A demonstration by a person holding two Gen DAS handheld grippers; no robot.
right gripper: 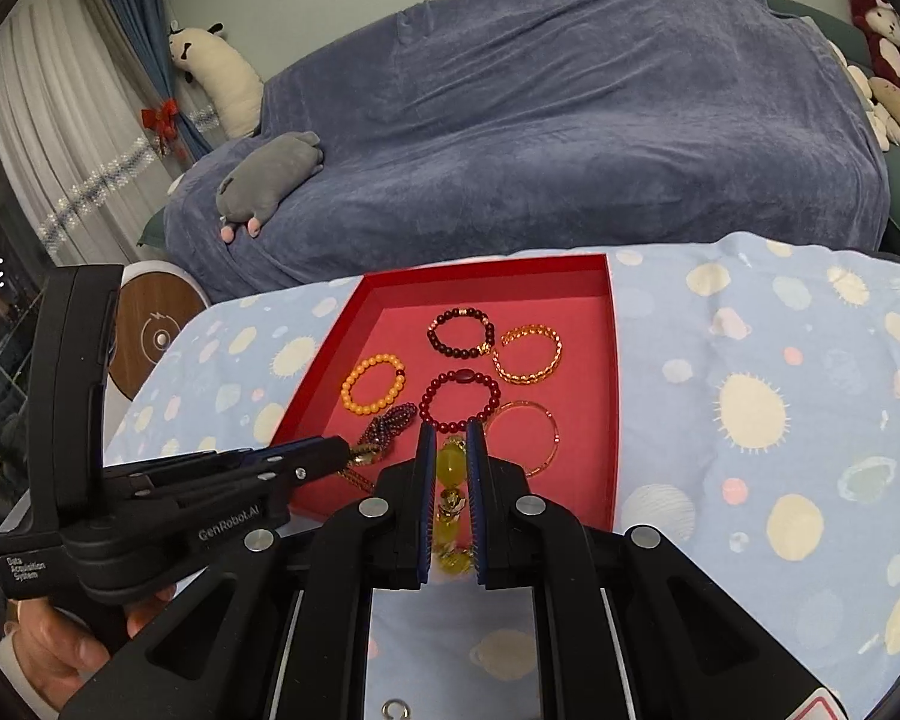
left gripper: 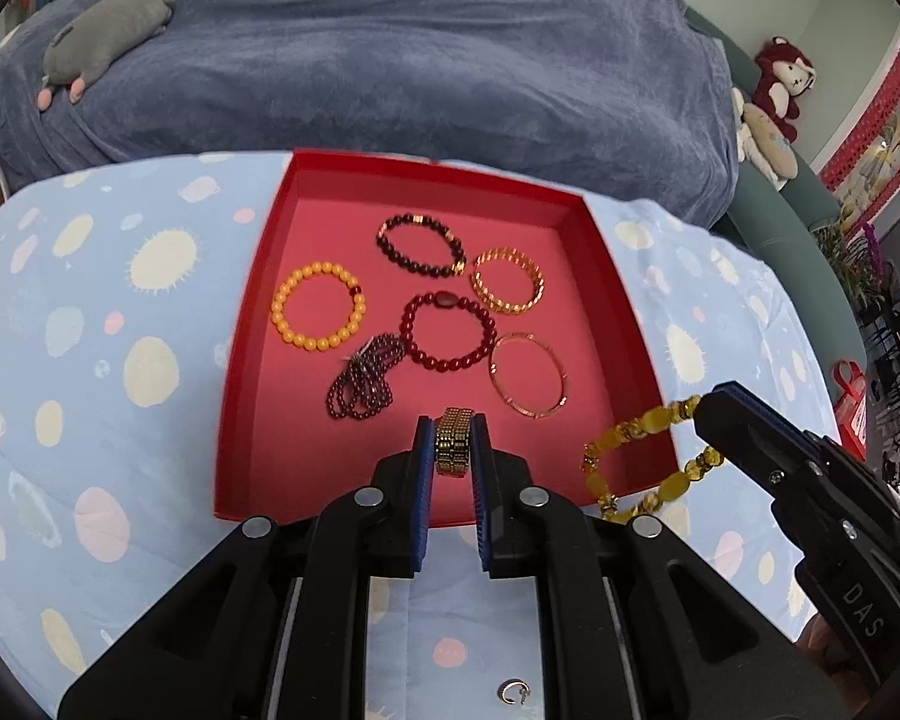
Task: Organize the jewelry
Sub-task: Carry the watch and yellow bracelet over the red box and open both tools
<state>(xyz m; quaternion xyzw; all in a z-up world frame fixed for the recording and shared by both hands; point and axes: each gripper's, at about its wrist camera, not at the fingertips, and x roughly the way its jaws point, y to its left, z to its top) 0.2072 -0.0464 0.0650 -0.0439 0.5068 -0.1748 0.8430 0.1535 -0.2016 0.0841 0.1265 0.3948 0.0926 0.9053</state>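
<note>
A red tray [left gripper: 252, 324] [right gripper: 330, 360] lies on the spotted blue cloth and holds several bracelets: orange beads [left gripper: 318, 306], dark beads [left gripper: 420, 243], a gold chain cuff [left gripper: 507, 282], red beads [left gripper: 447, 330], a thin gold bangle [left gripper: 528, 375] and a purple bead bundle [left gripper: 363, 381]. My left gripper [left gripper: 453, 450] is shut on a brass bead band [left gripper: 453, 441] above the tray's near edge. My right gripper [right gripper: 450, 450] is shut on a yellow stone bracelet [right gripper: 450, 468], which hangs over the tray's near right corner in the left wrist view [left gripper: 642, 456].
A sofa under a blue-grey throw [left gripper: 390, 60] stands behind the cloth, with a grey plush toy [left gripper: 108, 36] on it. Red and white plush toys [left gripper: 777, 96] sit at the right. A round wooden side table [right gripper: 156, 324] stands at the left.
</note>
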